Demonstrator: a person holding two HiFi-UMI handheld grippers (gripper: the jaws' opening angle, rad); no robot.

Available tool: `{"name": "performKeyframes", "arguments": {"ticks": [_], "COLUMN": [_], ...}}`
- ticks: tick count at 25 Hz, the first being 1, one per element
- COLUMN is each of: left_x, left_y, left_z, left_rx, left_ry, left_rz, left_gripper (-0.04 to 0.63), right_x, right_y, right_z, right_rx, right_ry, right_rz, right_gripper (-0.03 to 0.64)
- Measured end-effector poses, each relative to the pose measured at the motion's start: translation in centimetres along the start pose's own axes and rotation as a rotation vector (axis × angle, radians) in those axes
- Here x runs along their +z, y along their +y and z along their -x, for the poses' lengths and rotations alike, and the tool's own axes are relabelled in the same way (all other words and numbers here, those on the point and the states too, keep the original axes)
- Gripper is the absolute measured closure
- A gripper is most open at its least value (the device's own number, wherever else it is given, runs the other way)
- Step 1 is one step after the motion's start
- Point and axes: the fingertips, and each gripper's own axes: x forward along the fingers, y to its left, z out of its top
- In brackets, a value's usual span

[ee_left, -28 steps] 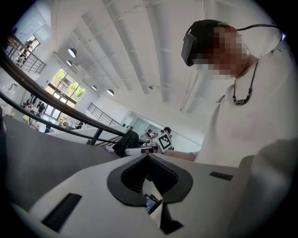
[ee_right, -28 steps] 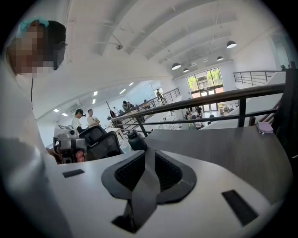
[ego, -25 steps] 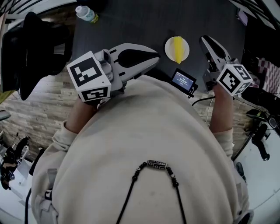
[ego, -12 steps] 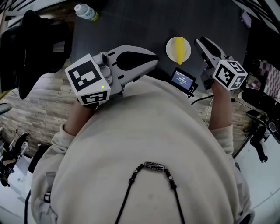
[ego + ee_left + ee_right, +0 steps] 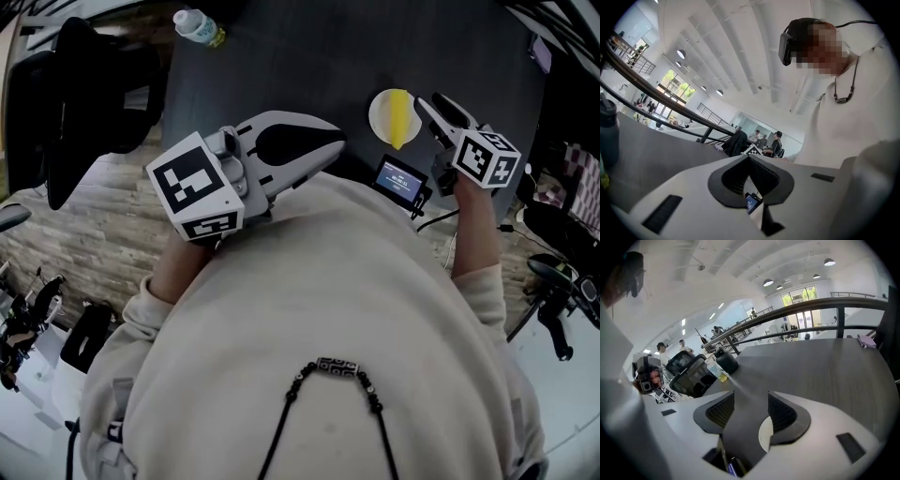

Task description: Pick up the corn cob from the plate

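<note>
Head view: compared with a second ago, the right gripper has dropped toward the table and closed in on the plate. Its tips are now just beside the plate's right edge, where before they stood farther off to the right. Its jaws have just been opening. In the right gripper view they stand well apart with only bare table top showing in the gap, so this gripper has hold of nothing. A sliver of the white plate shows low against the inner side of the jaw on the right of that view. The corn itself does not show there.

The left gripper hangs where it did earlier, in front of the person's chest at the near edge of the table, pointing toward the plate but well apart from it. In the left gripper view its jaws meet at the tips, closed and empty.

The plate is the one container on the table that shows its contents. The yellow corn cob lies in it lengthwise, untouched, as in the earlier frames. A small screen device sits at the table's near edge between the plate and the person. A water bottle with yellowish liquid at its bottom lies at the far left corner, near a black chair.
</note>
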Motion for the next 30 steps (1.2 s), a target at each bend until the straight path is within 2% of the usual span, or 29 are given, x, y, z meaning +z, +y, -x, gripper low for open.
{"name": "performKeyframes", "arguments": {"ticks": [11, 18, 30], "left_x": [-0.8, -1.1, -1.7], "left_y": [0.4, 0.5, 0.7], "left_z": [1.2, 1.6, 2.0], "left_rx": [0.037, 0.054, 0.09], "left_ry": [0.002, -0.007, -0.02], "left_rz": [0.017, 0.031, 0.05], "left_gripper": [0.591, 0.591, 0.591], "right_x": [-3.4, -5.6, -8.7], "right_y": [-2.4, -3.8, -6.0], "right_z": [-3.6, -4.8, -7.2], "right_rx": [-0.047, -0.067, -0.099], "right_ry": [0.085, 0.133, 0.227], "right_rz": [-0.051, -0.1, -0.115], "right_gripper": [0.356, 0.35, 0.341]}}
